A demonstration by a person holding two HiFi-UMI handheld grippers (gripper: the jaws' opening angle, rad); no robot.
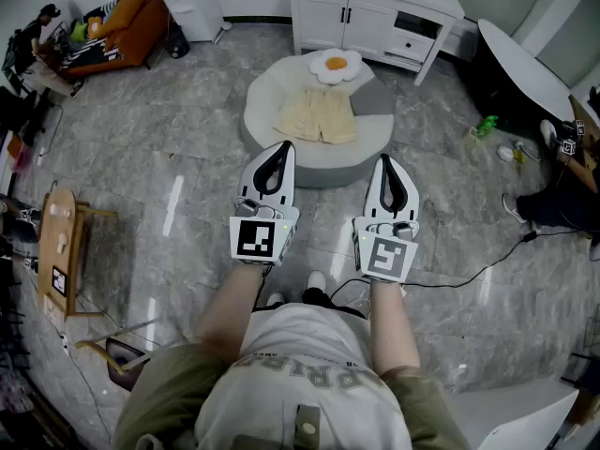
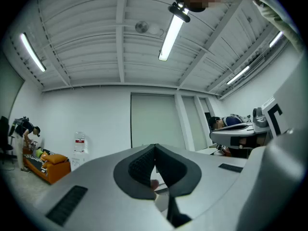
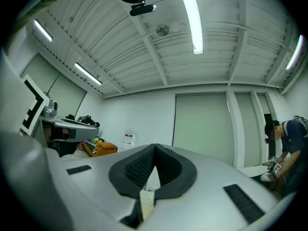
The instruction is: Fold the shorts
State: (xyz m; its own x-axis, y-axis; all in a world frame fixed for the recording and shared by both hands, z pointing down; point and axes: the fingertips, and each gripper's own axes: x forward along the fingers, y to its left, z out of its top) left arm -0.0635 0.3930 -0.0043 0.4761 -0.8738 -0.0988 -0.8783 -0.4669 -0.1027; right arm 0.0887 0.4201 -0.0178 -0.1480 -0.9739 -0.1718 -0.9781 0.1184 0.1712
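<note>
The pale beige fabric shorts [image 1: 319,115] lie spread flat on a round light-grey upholstered pouf [image 1: 281,153] in the upper middle of the head view. They lie just below a fried-egg-shaped cushion [image 1: 335,64]. Below the pouf, the left gripper [image 1: 280,148] and right gripper [image 1: 385,161] are held side by side over the grey marbled floor [image 1: 169,157]. Each has its jaws pressed together on nothing, clear of the shorts.

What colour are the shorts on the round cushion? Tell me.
The shorts are pale yellow; head view.
</note>
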